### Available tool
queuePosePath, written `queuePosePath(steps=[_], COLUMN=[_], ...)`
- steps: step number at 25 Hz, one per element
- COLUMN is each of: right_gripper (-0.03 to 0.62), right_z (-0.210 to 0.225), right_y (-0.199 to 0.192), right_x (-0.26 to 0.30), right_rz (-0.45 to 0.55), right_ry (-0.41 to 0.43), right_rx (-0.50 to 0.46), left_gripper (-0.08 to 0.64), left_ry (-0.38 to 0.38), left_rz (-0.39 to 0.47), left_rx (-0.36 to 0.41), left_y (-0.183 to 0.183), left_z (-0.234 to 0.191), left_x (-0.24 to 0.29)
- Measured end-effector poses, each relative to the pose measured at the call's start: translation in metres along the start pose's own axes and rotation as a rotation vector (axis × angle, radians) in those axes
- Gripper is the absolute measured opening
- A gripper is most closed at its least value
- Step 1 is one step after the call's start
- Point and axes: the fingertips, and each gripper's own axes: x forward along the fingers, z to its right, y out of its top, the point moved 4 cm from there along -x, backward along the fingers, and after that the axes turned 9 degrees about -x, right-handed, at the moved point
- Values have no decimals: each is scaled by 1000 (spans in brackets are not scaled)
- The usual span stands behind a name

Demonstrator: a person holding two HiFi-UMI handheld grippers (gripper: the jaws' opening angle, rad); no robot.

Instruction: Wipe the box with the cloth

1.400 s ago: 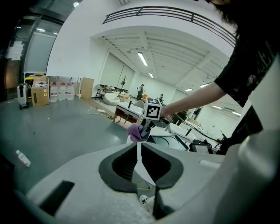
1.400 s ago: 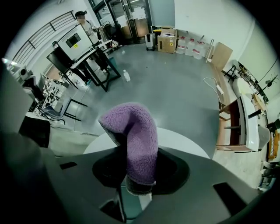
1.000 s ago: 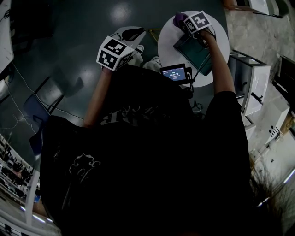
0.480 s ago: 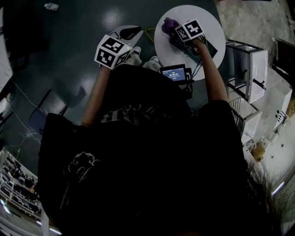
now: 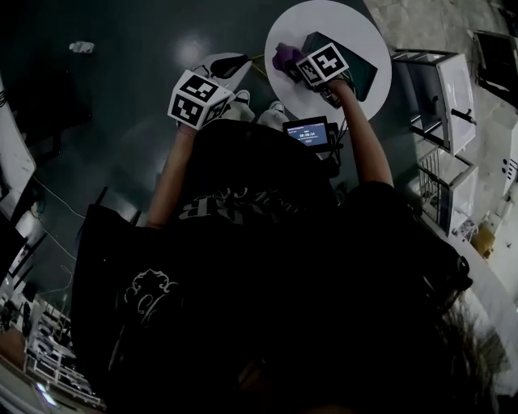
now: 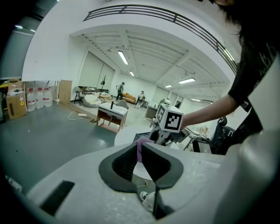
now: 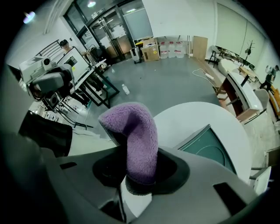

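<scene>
A dark teal box [image 5: 350, 61] lies flat on the round white table [image 5: 324, 20]. My right gripper [image 5: 298, 63] is shut on a purple fluffy cloth [image 5: 284, 56], which sticks up between its jaws [image 7: 139, 144]. It hovers over the table just left of the box [image 7: 209, 148]. My left gripper [image 5: 229, 61] hangs over the floor left of the table, jaws together with nothing between them [image 6: 140, 154]. In the left gripper view the right gripper's marker cube [image 6: 169, 119] shows above the table.
A small lit screen [image 5: 308, 132] sits at my chest below the table. White shoes [image 5: 240, 103] stand on the dark floor. White shelf units [image 5: 441, 89] are right of the table. Desks with equipment [image 7: 52, 85] stand further off.
My right gripper carried the cloth leftward across the box, from over its top to the table just left of it. The left gripper has hardly moved.
</scene>
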Motion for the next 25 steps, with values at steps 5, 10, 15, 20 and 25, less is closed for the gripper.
queuePosePath(steps=[5, 10, 15, 20, 25], right_gripper=[110, 110, 110, 110, 110], right_z=[-10, -25, -42, -71, -115], right_y=[-3, -13, -47, -100, -167], right_x=[-23, -62, -111, -153, -176], right_rz=[111, 274, 447, 565, 642], right_ry=[-51, -114, -202, -291, -344], right_rx=[94, 183, 335, 449, 543], left_gripper=[23, 24, 23, 25, 24], left_ry=[-42, -89, -159, -212, -244], left_rz=[-16, -38, -42, -38, -26], left_rx=[23, 54, 120, 171, 192], left_y=[-1, 1, 14, 16, -4], left_z=[8, 24, 65, 122, 187], left_x=[4, 22, 41, 48, 45])
